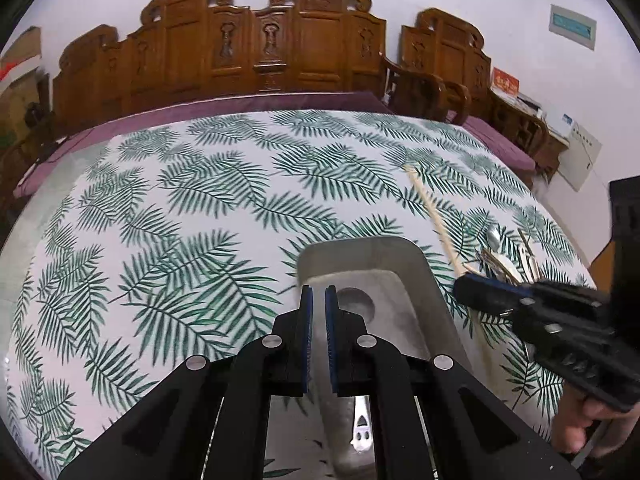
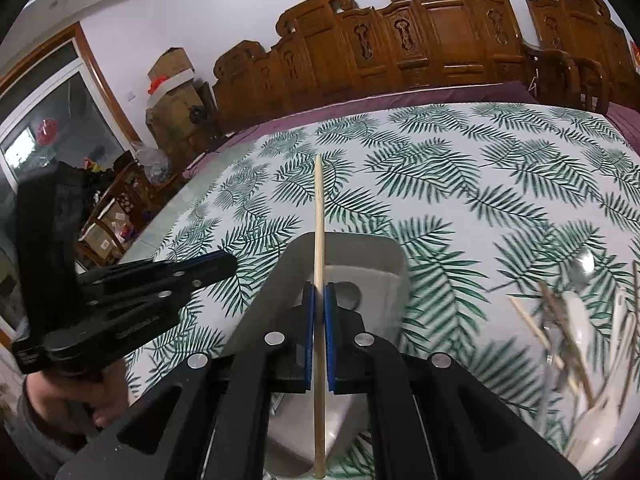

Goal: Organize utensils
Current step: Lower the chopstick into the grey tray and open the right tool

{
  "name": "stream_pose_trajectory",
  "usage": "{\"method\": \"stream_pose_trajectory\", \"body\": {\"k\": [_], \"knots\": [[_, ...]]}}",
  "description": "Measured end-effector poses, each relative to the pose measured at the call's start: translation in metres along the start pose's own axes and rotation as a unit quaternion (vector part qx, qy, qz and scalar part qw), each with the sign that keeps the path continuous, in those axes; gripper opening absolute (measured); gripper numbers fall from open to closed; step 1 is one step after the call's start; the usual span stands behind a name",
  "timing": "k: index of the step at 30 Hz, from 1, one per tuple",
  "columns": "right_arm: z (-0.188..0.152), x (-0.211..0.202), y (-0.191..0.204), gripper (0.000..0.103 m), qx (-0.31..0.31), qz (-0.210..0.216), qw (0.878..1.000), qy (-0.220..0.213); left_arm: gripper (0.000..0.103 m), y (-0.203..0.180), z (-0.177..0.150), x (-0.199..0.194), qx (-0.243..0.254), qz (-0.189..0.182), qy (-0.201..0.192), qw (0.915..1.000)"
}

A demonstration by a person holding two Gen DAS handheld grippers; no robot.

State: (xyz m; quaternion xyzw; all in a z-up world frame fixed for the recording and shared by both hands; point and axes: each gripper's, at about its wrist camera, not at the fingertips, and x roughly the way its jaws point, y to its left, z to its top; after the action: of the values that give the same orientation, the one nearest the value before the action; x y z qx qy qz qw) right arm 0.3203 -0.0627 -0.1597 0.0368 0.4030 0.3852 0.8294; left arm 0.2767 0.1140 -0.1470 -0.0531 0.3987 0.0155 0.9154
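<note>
Leaf-print table bears grey tray, utensil pile.

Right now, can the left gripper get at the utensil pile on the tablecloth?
Probably not directly: the right gripper, shut on a chopstick, sits between the left gripper and the utensil pile. The gray tray lies below it too.

Home living room — carved wooden bench, leaf-print tablecloth.
</note>
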Motion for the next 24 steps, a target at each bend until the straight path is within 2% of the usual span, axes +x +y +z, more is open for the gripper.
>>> {"method": "stream_pose_trajectory", "body": {"k": [7,15,20,24], "knots": [[-0.015,0.032,0.012,0.006,0.006,-0.024,1.0,0.015,0.005,0.013,0.001,-0.008,-0.014,0.002,-0.01,0.9999],[-0.028,0.041,0.011,0.007,0.003,-0.046,0.999,0.026,0.005,0.015,0.002,-0.007,-0.018,0.001,-0.011,0.9998],[-0.028,0.033,0.005,0.01,0.006,-0.044,0.999,0.024,0.005,0.011,0.002,-0.007,-0.017,-0.001,-0.01,0.9998],[-0.022,0.002,-0.001,0.01,-0.011,-0.044,0.999,0.003,0.005,0.005,0.001,-0.009,-0.013,-0.004,-0.014,0.9998]]}}
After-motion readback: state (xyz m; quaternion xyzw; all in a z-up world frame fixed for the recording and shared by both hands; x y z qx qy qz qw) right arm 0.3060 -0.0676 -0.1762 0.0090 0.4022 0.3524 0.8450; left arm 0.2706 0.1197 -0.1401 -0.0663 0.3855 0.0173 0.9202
